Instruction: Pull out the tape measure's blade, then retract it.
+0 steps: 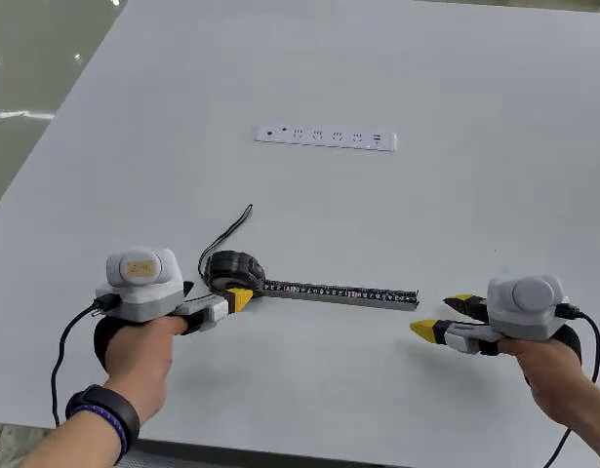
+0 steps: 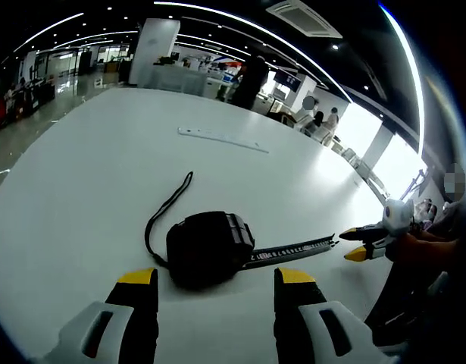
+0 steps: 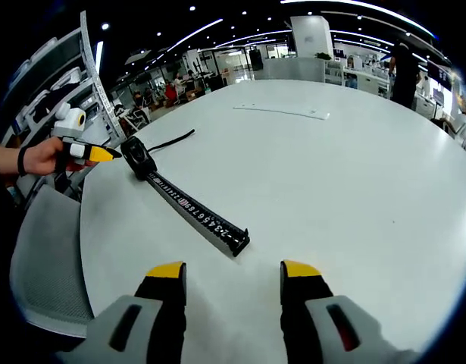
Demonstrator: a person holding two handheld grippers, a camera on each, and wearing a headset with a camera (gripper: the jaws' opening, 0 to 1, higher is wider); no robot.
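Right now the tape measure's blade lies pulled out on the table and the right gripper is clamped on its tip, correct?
No. The blade does lie pulled out on the table, but the right gripper is open, short of its tip: see the right gripper view.

1. From the headset we look forward and down across the table.
2. Our left gripper view sits low and close behind the tape measure, facing along its blade toward the right gripper.
3. Our right gripper view faces back from the blade's tip, farther off; all three views share the tape measure and power strip.
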